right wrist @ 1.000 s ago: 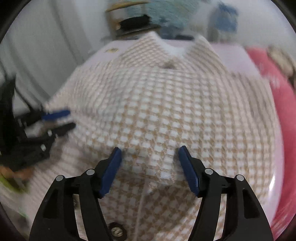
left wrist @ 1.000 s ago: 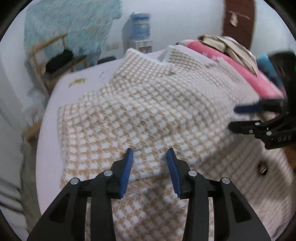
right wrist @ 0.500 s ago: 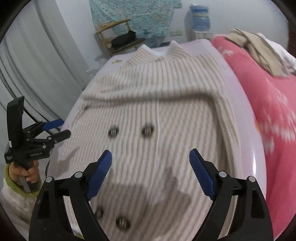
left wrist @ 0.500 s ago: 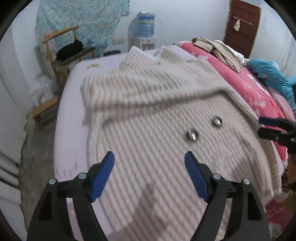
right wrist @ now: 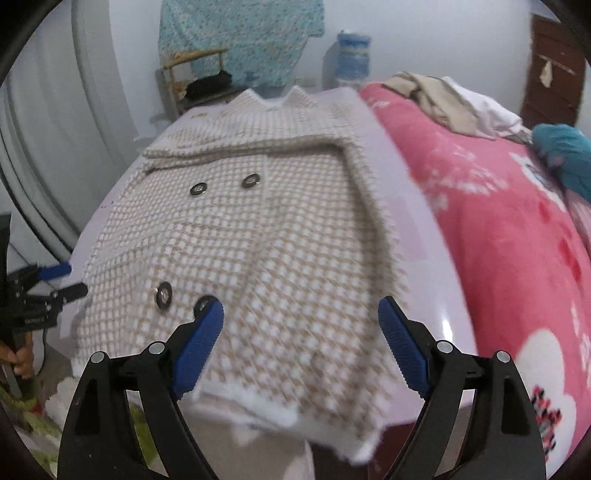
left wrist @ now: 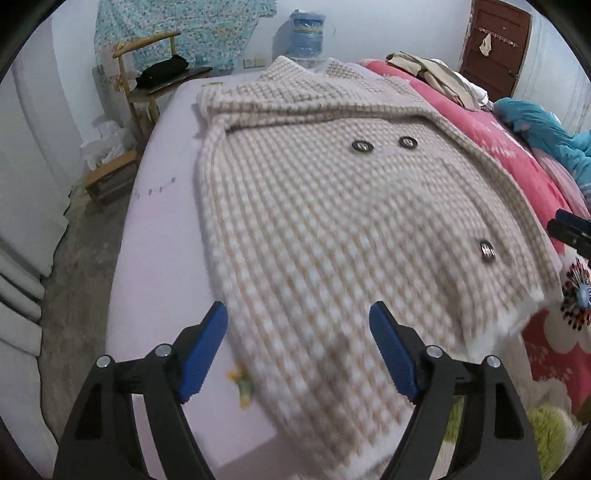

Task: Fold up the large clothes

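The checked coat (left wrist: 332, 206) is lying spread flat on the pale lilac sheet (left wrist: 159, 236) in front of me, its near hem hanging just over the bed edge, and I am holding the left gripper (left wrist: 297, 354) and the right gripper (right wrist: 301, 345) above that near end, each with its jaws having just been opening and now gaping wide with nothing pinched between them. Farther off I am seeing the coat's dark buttons (right wrist: 223, 184), the pink floral blanket (right wrist: 498, 236) lying alongside on the right, and beyond the collar a wooden chair (left wrist: 147, 74) and a blue water bottle (left wrist: 306, 35) standing against the wall.

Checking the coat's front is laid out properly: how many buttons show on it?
4: an upper pair below the folded sleeves, a lower pair near the hem. More may be hidden.
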Demonstrator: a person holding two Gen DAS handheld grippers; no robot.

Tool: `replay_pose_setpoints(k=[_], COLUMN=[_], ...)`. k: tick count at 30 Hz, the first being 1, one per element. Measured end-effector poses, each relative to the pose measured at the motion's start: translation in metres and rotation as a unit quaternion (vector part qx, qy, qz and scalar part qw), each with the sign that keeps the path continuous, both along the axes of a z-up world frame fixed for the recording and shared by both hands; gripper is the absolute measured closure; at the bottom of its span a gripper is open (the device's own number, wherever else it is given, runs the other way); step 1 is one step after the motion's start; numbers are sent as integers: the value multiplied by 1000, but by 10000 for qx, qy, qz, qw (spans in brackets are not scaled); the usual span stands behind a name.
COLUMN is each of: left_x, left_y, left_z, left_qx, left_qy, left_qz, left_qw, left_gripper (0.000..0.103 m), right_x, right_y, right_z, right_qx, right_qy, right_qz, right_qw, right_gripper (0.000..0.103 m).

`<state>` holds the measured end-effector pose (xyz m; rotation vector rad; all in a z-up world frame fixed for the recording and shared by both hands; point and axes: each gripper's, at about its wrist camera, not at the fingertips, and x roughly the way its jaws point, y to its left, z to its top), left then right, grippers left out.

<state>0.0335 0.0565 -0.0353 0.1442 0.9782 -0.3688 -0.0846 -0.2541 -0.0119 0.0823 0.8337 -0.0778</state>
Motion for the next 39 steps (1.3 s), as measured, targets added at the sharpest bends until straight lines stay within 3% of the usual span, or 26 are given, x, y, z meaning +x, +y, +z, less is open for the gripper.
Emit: replay_pose_setpoints(k=[9,14,20,23,26,27,32,35,39], left_x=[-34,-34,-37,-37,-38,-38,-43,-50,-60], left_y=[30,44,43,40,36,35,27,27,35], left_z=[-23,-31,-31,-33,-35,-35,-30,-8,26], left_qx=[-601,-961,-1080,-1084,-995,-979,-717,-630,-634], left_qy=[273,488,560,601,639,645,499,112,-244], left_qz=[451,616,523,490,485,479,422,346,295], left_qw=[9968,9923,9912,9911,9918,9919,9953,9973,9973], left_gripper=[26,41,56,57,59,61,91,95,95], right_x=[-17,-14,-19,-21,-22,-22,-30,-43,-60], right_y=[-27,-35,-40,-46,-54,-56,-69,-82,-88], right_z=[-25,-35,-51,-55,-58,-58,-42,-15,15], right_qx=[231,478,676,776,976,1019,1389,1826,1849], right_qy=[462,555,797,859,854,846,425,-36,-418], right_qz=[-278,-484,-637,-695,-722,-728,-737,-746,-685], right_qw=[9983,9961,9925,9908,9889,9885,9866,9803,9795], right_gripper=[21,30,53,64,81,92,97,98,98])
